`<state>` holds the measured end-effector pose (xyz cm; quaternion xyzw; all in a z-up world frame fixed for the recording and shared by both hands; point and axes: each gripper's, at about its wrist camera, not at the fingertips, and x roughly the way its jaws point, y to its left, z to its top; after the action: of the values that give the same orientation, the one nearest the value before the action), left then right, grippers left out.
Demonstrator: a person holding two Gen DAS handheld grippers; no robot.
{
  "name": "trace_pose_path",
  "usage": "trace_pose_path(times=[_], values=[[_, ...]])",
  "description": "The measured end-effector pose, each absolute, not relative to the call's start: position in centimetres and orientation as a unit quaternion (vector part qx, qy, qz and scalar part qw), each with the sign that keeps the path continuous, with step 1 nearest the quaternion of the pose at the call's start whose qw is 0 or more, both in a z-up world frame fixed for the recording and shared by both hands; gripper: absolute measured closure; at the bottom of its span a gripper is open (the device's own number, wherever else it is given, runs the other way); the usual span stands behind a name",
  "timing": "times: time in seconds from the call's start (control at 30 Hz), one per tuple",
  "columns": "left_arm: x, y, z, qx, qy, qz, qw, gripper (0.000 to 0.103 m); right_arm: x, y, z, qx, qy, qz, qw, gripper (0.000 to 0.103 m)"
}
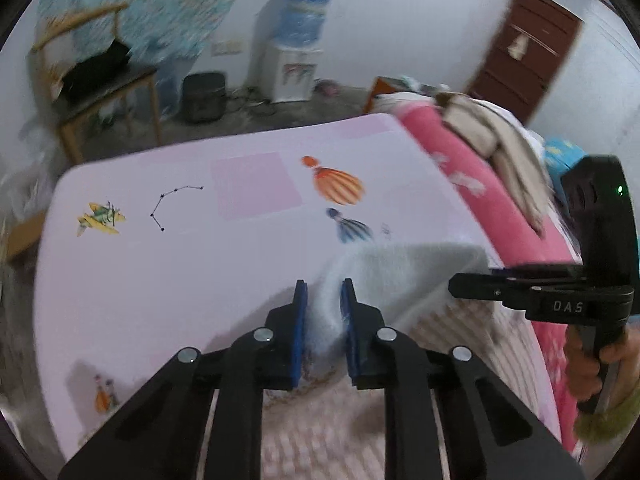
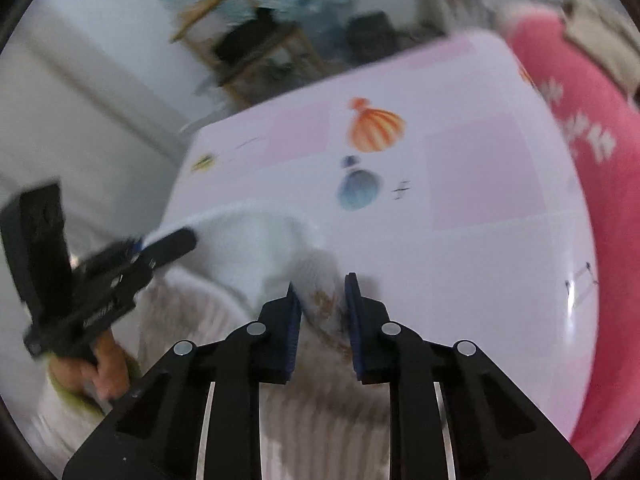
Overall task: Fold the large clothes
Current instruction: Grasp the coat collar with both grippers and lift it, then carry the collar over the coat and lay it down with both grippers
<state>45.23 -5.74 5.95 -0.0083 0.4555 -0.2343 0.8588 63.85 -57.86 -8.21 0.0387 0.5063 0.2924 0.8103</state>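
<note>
A large garment, fluffy white on one side and pink-white checked on the other, lies bunched at the near edge of the bed. My left gripper is shut on a fold of its white fleece, which fills the gap between the blue pads. My right gripper is shut on another fold of the garment, by a brown-trimmed edge. Each wrist view also shows the other tool from the side: the right gripper reaches in from the right, and the left gripper from the left. A hand holds the handle.
The bed sheet is pale pink with balloon and plane prints. A pink blanket with beige clothes on it runs along the right side. Beyond the bed stand a wooden chair, a dark bin, a water dispenser and a brown door.
</note>
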Motion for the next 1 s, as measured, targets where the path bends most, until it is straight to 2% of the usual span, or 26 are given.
trace_pose_path(times=[0.17,0.23,0.3,0.43,0.5,0.6,0.63,0.77,0.9,1.0], values=[[39.1,-4.2,7.3,0.019,0.433,-0.271,0.86,0.088,54.8,-57.7,-7.7,-0.044,0.473,0.318,0.821,0.077],[36.6,-3.3,6.8,0.023,0.435,-0.279,0.856,0.088,53.0,-58.3,-7.6,-0.062,0.466,0.327,0.82,0.065],[34.7,-2.3,6.1,0.027,0.439,-0.28,0.853,0.088,51.1,-59.2,-6.4,-0.057,0.446,0.354,0.82,0.06],[32.8,-1.6,4.6,0.03,0.447,-0.28,0.849,0.086,51.4,-59.1,-3.1,0.0,0.395,0.4,0.827,0.06],[32.1,-1.4,4.2,0.032,0.444,-0.28,0.851,0.086,53.0,-58.1,-3.2,0.024,0.404,0.407,0.818,0.062],[31.4,-0.9,3.9,0.032,0.441,-0.275,0.853,0.086,55.2,-55.7,-7.0,0.035,0.467,0.399,0.789,0.078],[31.2,-0.7,3.9,0.028,0.441,-0.276,0.853,0.085,55.8,-55.1,-8.4,0.035,0.487,0.395,0.778,0.08],[29.7,1.8,5.0,-0.001,0.426,-0.281,0.86,0.085,54.2,-54.0,-14.5,0.014,0.546,0.385,0.744,0.08],[30.5,2.2,7.1,-0.009,0.388,-0.275,0.879,0.085,53.5,-53.9,-15.0,0.01,0.524,0.386,0.759,0.08],[33.3,-0.4,6.7,-0.014,0.408,-0.274,0.87,0.085,52.7,-53.4,-14.7,0.006,0.522,0.376,0.765,0.08]])
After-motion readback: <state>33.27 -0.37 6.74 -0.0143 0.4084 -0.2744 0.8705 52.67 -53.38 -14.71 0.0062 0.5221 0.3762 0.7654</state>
